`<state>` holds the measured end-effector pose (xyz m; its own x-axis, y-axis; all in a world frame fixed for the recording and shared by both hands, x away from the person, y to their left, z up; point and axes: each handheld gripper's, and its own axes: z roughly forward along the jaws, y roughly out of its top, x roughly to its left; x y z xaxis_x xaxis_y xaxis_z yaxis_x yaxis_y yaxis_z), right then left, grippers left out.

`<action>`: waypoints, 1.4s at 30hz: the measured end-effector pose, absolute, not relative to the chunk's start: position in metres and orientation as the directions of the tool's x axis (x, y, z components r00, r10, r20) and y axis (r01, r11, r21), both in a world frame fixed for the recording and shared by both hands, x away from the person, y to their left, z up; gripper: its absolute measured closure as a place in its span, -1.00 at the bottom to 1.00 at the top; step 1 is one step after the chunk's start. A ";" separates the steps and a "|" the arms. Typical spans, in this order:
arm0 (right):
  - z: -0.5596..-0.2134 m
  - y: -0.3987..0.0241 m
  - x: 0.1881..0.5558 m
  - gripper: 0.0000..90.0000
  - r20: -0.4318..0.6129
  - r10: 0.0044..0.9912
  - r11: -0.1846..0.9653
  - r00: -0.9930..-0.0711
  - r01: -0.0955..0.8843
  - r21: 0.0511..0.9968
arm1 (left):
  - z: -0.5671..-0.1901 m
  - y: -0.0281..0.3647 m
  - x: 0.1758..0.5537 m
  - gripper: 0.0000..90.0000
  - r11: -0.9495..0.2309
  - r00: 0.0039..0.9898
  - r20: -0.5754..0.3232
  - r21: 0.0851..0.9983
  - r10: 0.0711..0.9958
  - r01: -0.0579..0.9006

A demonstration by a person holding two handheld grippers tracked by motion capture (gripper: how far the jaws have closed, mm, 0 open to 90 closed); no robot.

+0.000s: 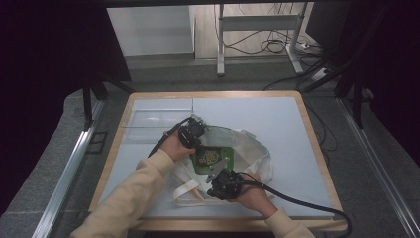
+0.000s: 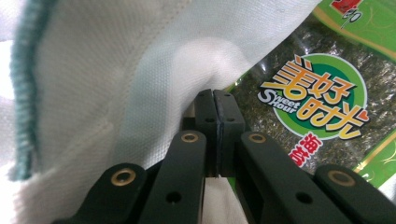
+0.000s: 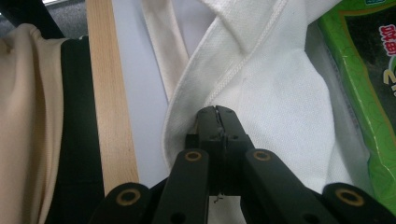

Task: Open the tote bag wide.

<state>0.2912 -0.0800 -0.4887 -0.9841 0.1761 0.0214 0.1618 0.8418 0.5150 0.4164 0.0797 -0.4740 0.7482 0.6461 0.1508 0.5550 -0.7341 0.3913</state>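
A white cloth tote bag (image 1: 255, 153) lies open in the middle of the table, and a green seaweed snack pack (image 1: 210, 157) sits in its mouth. My left gripper (image 1: 192, 132) is at the bag's far-left rim, my right gripper (image 1: 222, 184) at the near rim. In the left gripper view the gripper (image 2: 215, 93) is shut on the bag's fabric (image 2: 116, 70), with the pack (image 2: 317, 93) just beyond. In the right gripper view the gripper (image 3: 217, 109) is shut on the folded rim (image 3: 280, 84), and the pack (image 3: 369, 70) lies at the right.
A clear plastic tray (image 1: 153, 119) lies at the table's back left, close to the left hand. The bag's handle (image 1: 185, 191) trails toward the wooden front edge (image 3: 112, 116). Bare grey tabletop (image 1: 292, 119) stretches right of the bag.
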 end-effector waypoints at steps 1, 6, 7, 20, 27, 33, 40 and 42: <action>-0.489 -0.080 0.291 0.99 0.022 0.176 0.842 -0.984 0.162 0.515 | -0.473 0.080 0.416 1.00 -0.735 0.747 0.157 0.394 0.646 0.552; -0.489 -0.080 0.291 0.99 0.028 0.175 0.842 -0.984 0.164 0.514 | -0.473 0.080 0.418 1.00 -0.728 0.740 0.159 0.399 0.653 0.557; -0.489 -0.080 0.291 0.99 0.026 0.172 0.843 -0.985 0.161 0.513 | -0.473 0.080 0.419 1.00 -0.728 0.740 0.158 0.398 0.654 0.559; -0.490 -0.083 0.292 0.99 0.039 0.160 0.841 -0.986 0.157 0.517 | -0.472 0.080 0.422 1.00 -0.725 0.736 0.156 0.394 0.659 0.565; -0.491 -0.083 0.291 0.99 0.035 0.142 0.846 -0.989 0.139 0.515 | -0.472 0.080 0.422 1.00 -0.714 0.727 0.156 0.408 0.669 0.569; -0.491 -0.084 0.291 0.99 0.037 0.143 0.848 -0.989 0.142 0.511 | -0.472 0.081 0.425 1.00 -0.709 0.722 0.156 0.410 0.674 0.574; -0.492 -0.087 0.293 0.98 0.047 0.158 0.840 -0.986 0.159 0.519 | -0.468 0.082 0.420 1.00 -0.711 0.734 0.141 0.424 0.664 0.561; -0.490 -0.089 0.294 0.98 0.042 0.163 0.834 -0.986 0.160 0.527 | -0.464 0.085 0.417 1.00 -0.701 0.742 0.111 0.444 0.661 0.558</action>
